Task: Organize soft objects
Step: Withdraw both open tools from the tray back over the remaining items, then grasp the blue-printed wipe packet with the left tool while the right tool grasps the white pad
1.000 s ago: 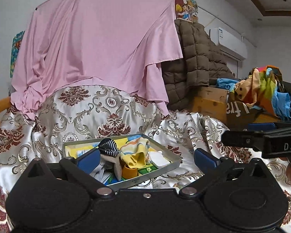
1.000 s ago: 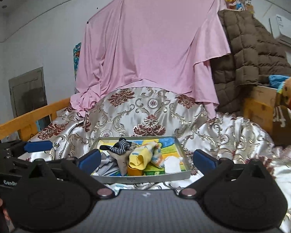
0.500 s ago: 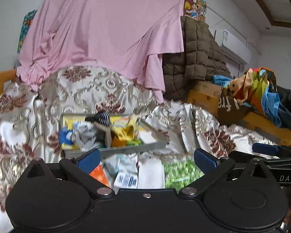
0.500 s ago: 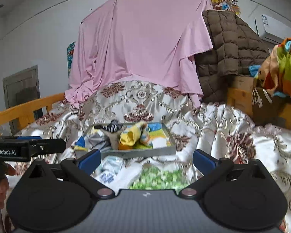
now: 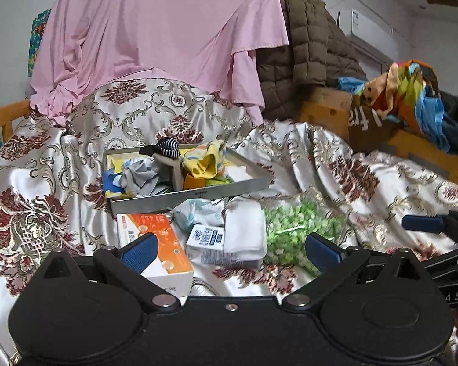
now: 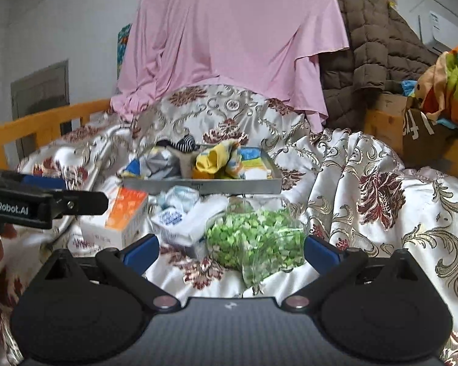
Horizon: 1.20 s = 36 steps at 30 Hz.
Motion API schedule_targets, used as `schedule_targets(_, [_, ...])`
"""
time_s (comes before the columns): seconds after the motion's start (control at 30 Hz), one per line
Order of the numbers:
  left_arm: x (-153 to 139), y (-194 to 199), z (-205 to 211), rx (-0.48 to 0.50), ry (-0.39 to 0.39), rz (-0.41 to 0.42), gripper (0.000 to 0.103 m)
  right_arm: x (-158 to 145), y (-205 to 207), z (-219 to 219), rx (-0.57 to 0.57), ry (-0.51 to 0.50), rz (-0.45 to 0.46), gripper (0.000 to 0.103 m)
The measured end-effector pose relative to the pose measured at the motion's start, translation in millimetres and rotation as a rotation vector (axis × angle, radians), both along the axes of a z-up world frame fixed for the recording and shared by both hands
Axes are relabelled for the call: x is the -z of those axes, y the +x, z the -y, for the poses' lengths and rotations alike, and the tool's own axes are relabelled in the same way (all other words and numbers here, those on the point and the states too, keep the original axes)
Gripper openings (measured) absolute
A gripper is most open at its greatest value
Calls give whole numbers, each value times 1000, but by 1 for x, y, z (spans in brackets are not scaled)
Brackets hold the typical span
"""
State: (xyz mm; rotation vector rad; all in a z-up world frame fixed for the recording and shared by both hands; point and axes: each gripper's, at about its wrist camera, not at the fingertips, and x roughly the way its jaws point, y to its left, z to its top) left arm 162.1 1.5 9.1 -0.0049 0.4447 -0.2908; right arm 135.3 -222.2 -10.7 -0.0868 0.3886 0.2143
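Both grippers had dropped and tipped down since a second before, bringing a row of items in front of the tray into view. Largest was the quilt (image 5: 336,164), glossy satin with maroon and gold scrolls, rumpled into folds. On it sat the tray (image 5: 198,193), a shallow grey metal rectangle heaped with crumpled socks (image 5: 204,161), yellow, grey and striped. Just before the tray lay a clear bag (image 6: 256,238) of green bits, a folded white cloth (image 5: 244,231), an orange-and-white box (image 5: 158,244) and a small printed pack (image 5: 206,238). The left gripper (image 5: 230,251) hovered over these with its blue-padded jaws spread wide and empty; the right gripper (image 6: 229,251) did likewise above the bag.
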Motion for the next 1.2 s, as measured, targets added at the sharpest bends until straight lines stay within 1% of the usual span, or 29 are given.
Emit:
schedule_targets(0.17, [6, 1, 3, -6, 42, -8, 102, 5, 3, -3, -4, -9, -18, 103])
schedule_targets(0.53, [13, 13, 2, -48, 72, -21, 102, 13, 15, -6, 10, -22, -55, 103])
schedule_targets(0.77, [16, 39, -3, -59, 72, -58, 102, 18, 27, -3, 33, -11, -85, 103])
schedule_targets(0.93, [19, 60, -8, -61, 76, -59, 102, 23, 38, -1, 42, 5, -111, 103])
schedule_targets(1.07, [22, 74, -11, -60, 66, -57, 102, 27, 43, -1, 49, 9, -109, 103])
schedule_targets(1.2, [22, 89, -10, -40, 75, -50, 102, 26, 46, 0, 50, 4, -80, 103])
